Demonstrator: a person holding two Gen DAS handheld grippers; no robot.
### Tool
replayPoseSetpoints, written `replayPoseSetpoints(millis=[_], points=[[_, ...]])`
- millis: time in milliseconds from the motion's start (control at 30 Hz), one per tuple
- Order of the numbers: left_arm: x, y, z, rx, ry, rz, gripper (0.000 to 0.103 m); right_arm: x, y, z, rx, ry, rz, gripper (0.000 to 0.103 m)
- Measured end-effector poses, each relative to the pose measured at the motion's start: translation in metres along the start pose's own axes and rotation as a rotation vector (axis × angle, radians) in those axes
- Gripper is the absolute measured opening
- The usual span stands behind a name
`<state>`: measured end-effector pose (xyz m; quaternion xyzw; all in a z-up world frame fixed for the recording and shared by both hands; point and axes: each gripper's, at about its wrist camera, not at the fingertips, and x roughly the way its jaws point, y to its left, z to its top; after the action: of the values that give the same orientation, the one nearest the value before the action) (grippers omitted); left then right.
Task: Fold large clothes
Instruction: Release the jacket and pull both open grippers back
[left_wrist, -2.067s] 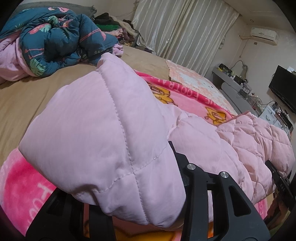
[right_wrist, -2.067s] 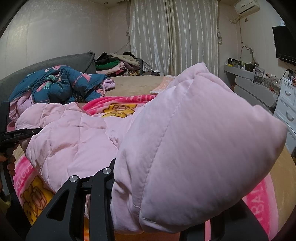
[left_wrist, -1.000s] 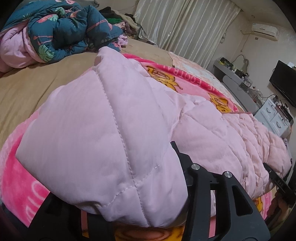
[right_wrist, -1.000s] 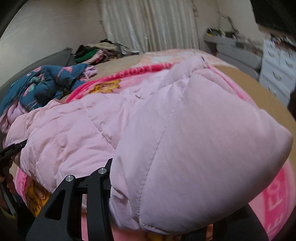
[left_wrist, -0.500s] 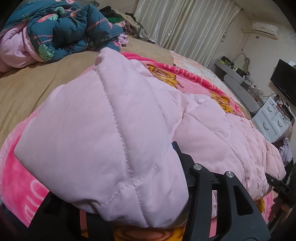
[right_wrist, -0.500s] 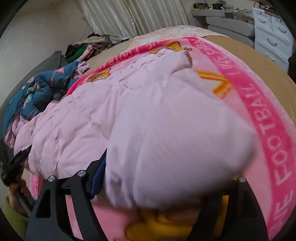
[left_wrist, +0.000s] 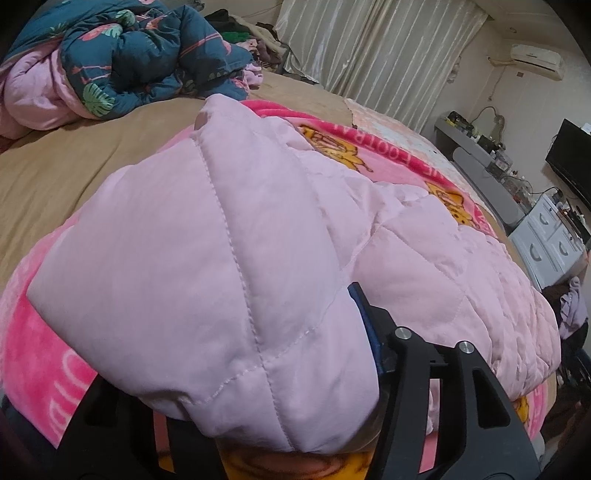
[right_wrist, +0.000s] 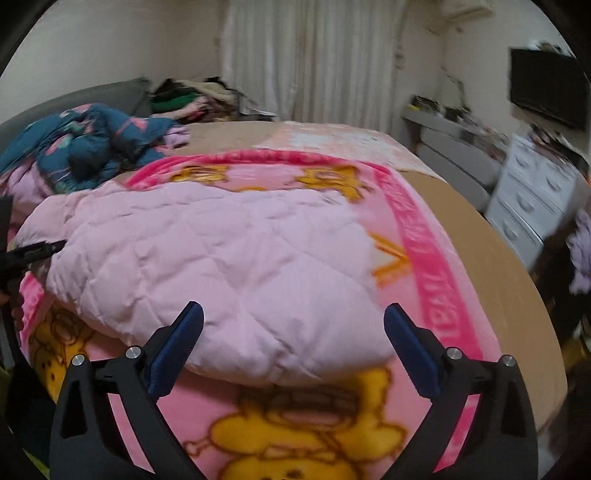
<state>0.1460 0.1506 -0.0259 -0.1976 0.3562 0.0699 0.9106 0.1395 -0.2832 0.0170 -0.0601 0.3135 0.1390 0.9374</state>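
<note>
A pink quilted jacket lies spread on a pink cartoon blanket on the bed. In the left wrist view a puffy folded corner of the jacket bulges up between the jaws of my left gripper. It hides the left finger, and the blue pad of the right finger rests against the fabric. Those jaws are opening while the fold still sits between them. My right gripper is opening wide just short of the jacket's near edge, its blue pads touching nothing. The left gripper shows at the jacket's far left end.
A teal flamingo duvet is bunched at the head of the tan sheet, with a clothes pile behind it. Curtains hang at the back. White drawers and a TV stand to the right of the bed.
My right gripper has let go of its jacket corner, opened wide and drawn back and up. That corner now lies flat on the blanket. The left gripper stayed in place, its jaws slightly wider.
</note>
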Motion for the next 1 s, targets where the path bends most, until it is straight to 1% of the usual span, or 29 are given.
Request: replayPoseSetpoints(millis=[33, 67, 133, 167, 233, 267, 333, 367, 433, 467, 500, 600, 733, 767, 900, 1000], points=[[-0.001, 0.001, -0.001, -0.004, 0.002, 0.003, 0.052, 0.009, 0.007, 0.0, -0.005, 0.018, 0.046, 0.098], [-0.002, 0.0, -0.003, -0.008, 0.003, 0.006, 0.053, 0.017, 0.008, 0.002, -0.004, 0.037, 0.068, 0.098], [-0.006, 0.003, -0.005, -0.018, 0.008, 0.009, 0.056, 0.043, 0.017, -0.002, 0.012, 0.12, 0.091, 0.098], [-0.009, 0.004, -0.006, -0.017, 0.007, 0.011, 0.057, 0.052, 0.021, -0.004, 0.017, 0.15, 0.097, 0.099], [-0.016, 0.003, -0.01, -0.012, 0.006, 0.017, 0.061, 0.072, 0.025, -0.013, 0.0, 0.213, 0.051, 0.099], [-0.02, 0.004, -0.012, -0.008, 0.008, 0.019, 0.062, 0.075, 0.026, -0.015, -0.001, 0.224, 0.048, 0.099], [-0.028, 0.003, -0.015, 0.003, 0.005, 0.028, 0.067, 0.08, 0.021, -0.02, 0.026, 0.237, 0.063, 0.099], [-0.033, 0.003, -0.017, 0.012, 0.001, 0.033, 0.068, 0.08, 0.02, -0.02, 0.033, 0.236, 0.068, 0.099], [-0.043, 0.0, -0.019, 0.029, -0.012, 0.047, 0.074, 0.077, 0.019, -0.018, 0.033, 0.231, 0.074, 0.099], [-0.048, -0.001, -0.02, 0.037, -0.017, 0.048, 0.076, 0.075, 0.02, -0.018, 0.036, 0.228, 0.076, 0.099], [-0.053, -0.002, -0.021, 0.042, -0.022, 0.048, 0.079, 0.071, 0.019, -0.016, 0.046, 0.215, 0.08, 0.099], [-0.07, -0.008, -0.025, 0.071, -0.05, 0.053, 0.085, 0.053, 0.022, -0.009, 0.058, 0.158, 0.094, 0.099], [-0.097, -0.016, -0.03, 0.106, -0.101, 0.056, 0.088, 0.018, 0.028, 0.002, 0.048, 0.047, 0.114, 0.099], [-0.103, -0.018, -0.031, 0.109, -0.11, 0.052, 0.094, 0.006, 0.032, 0.006, 0.04, 0.009, 0.118, 0.099], [-0.13, -0.028, -0.037, 0.136, -0.158, 0.045, 0.094, -0.029, 0.044, 0.015, -0.006, -0.109, 0.139, 0.099], [-0.142, -0.033, -0.041, 0.149, -0.188, 0.038, 0.094, -0.051, 0.054, 0.018, -0.045, -0.174, 0.167, 0.099]])
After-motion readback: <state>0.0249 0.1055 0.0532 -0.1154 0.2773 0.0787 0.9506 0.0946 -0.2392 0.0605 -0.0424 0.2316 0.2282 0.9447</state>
